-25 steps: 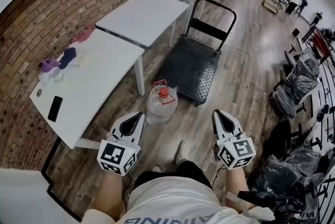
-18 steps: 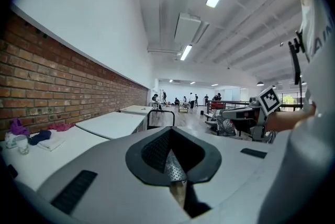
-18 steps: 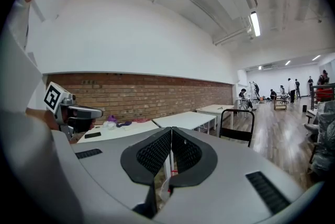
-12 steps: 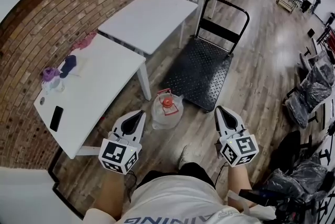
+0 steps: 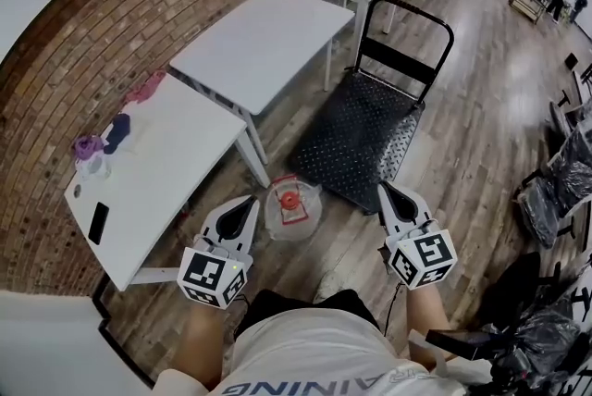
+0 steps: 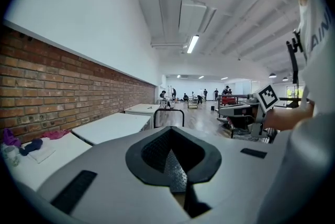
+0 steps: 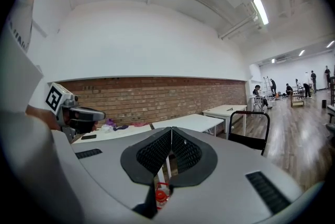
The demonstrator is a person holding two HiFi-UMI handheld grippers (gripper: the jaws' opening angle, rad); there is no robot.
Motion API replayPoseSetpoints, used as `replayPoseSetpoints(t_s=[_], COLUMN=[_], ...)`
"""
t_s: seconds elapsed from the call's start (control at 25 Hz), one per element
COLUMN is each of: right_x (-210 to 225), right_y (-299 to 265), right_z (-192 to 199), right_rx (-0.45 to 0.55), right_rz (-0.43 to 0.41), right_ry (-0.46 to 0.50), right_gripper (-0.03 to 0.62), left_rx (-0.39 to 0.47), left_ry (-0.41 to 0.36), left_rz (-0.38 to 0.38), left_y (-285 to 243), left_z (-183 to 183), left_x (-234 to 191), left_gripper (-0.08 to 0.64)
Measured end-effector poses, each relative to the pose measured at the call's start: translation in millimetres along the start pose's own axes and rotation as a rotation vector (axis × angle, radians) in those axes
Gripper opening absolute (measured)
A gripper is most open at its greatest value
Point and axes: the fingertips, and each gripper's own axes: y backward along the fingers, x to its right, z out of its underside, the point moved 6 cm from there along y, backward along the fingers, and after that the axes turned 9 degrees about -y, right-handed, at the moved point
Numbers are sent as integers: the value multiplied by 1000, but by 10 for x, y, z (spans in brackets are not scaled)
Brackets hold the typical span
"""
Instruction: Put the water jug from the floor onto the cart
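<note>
Jaws of the left gripper (image 6: 170, 131) clenched, pads meeting along a line, nothing between them. Jaws of the right gripper (image 7: 171, 129) likewise pressed together and empty; a red cap (image 7: 159, 196) shows on the floor below them.

Both grippers held out in front of the person, side by side and well apart, neither touching anything.

Water jug (image 5: 292, 211): clear plastic, red cap, red carry handle on top. Upright on the wooden floor (image 5: 462, 135), in the head view between the two grippers and closer to the left one. It stands just beside the leg of the near white bench (image 5: 166, 158) and close to the near edge of the cart (image 5: 356, 140). Not on the cart.

Cart: black studded platform, black tube handle (image 5: 409, 38) upright at its far end, deck bare.

Near bench carries a dark phone (image 5: 98, 223), a dark blue cloth (image 5: 117, 130) and small purple and pink items. Two more white benches (image 5: 261, 38) run in line along the brick wall (image 5: 102, 24).

Right edge: chairs wrapped in plastic (image 5: 555, 195). People at the far end of the room, too small to detail.
</note>
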Motion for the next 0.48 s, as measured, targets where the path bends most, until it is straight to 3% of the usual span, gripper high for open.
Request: replayPoseSetpoints(t_s=[0.2, 0.48], right_x=[171, 43], right_y=[-258, -714], right_z=[6, 79], right_rx=[-15, -54], right_rz=[-31, -51], right_ry=[-23, -19], right_gripper=[6, 6], left_rx=[-33, -37], left_ry=[-11, 19], left_rz=[-20, -22], left_y=[-169, -284], left_z=[-16, 143], left_x=[-59, -441], left_gripper=[2, 2])
